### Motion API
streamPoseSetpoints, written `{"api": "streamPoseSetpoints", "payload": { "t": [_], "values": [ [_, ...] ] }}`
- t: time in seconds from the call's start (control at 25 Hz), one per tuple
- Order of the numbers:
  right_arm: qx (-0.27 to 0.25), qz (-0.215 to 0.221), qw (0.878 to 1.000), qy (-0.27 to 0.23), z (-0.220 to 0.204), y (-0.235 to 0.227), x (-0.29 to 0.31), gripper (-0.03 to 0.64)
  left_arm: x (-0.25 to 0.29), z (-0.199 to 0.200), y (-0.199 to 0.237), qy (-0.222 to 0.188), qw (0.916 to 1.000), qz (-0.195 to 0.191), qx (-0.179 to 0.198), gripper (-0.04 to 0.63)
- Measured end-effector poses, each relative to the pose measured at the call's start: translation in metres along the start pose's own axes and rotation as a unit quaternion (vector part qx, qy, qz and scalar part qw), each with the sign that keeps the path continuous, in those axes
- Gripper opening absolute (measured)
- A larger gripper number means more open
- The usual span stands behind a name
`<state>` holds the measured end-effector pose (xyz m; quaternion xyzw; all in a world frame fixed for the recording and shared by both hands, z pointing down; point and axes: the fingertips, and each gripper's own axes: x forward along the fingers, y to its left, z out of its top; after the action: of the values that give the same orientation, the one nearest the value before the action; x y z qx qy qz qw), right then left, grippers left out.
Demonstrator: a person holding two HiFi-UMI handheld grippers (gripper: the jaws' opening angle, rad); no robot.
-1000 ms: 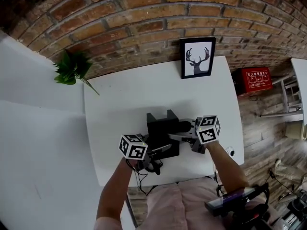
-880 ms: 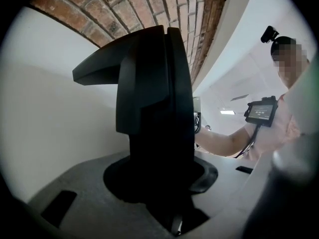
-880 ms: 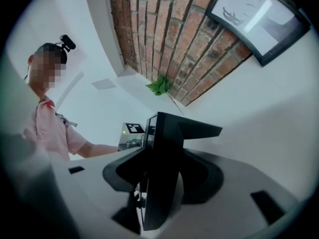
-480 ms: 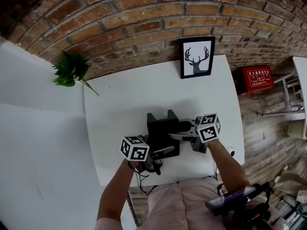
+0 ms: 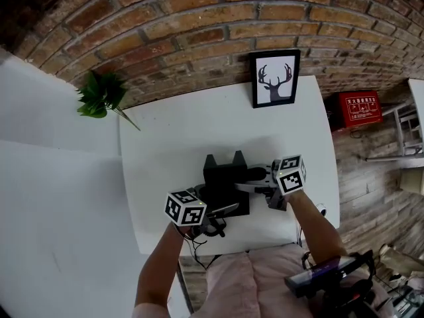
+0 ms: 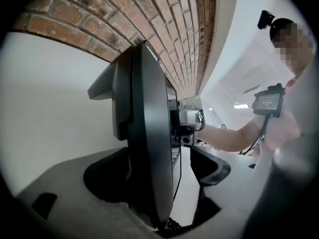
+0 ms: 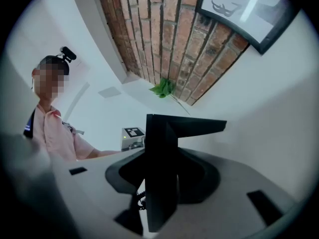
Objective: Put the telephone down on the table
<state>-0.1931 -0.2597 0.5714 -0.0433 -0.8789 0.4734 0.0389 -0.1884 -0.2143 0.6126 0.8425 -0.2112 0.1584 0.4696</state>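
Observation:
A black desk telephone stands on the white table, its coiled cord hanging off the near edge. My left gripper is at its near left corner. In the left gripper view the telephone's edge stands between the jaws of the left gripper, which are opening wide and stand off it. My right gripper reaches in from the right. Its jaws are closing round the telephone's thin edge, with dark gaps on both sides of it at the right gripper.
A framed deer picture leans on the brick wall at the table's back. A green plant hangs at the back left corner. A red box sits on the floor to the right. The person's lap is at the table's near edge.
The left gripper's cube has tipped slightly and its jaws have spread apart beside the telephone. The telephone and the right gripper stay where they were.

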Motion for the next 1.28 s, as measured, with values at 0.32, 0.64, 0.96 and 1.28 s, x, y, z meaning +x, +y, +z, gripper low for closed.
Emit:
{"api": "streamPoseSetpoints", "payload": {
  "t": [0.32,0.64,0.96,1.28],
  "values": [
    [0.019,0.01,0.999,0.045,0.0,-0.005,0.008,0.164,-0.026,-0.009,0.009,-0.027,0.9989,0.031,-0.022,0.393],
    [0.039,0.013,0.996,0.083,0.006,-0.013,0.023,0.164,-0.042,-0.016,0.009,-0.051,0.9972,0.047,-0.028,0.393],
    [0.063,0.002,0.993,0.096,0.006,-0.018,0.028,0.166,-0.063,-0.023,0.003,-0.078,0.9945,0.059,-0.038,0.393],
    [0.051,-0.049,0.994,0.087,0.016,-0.026,0.023,0.25,-0.087,-0.011,-0.024,-0.13,0.9895,0.058,-0.02,0.393]
  ]
}}
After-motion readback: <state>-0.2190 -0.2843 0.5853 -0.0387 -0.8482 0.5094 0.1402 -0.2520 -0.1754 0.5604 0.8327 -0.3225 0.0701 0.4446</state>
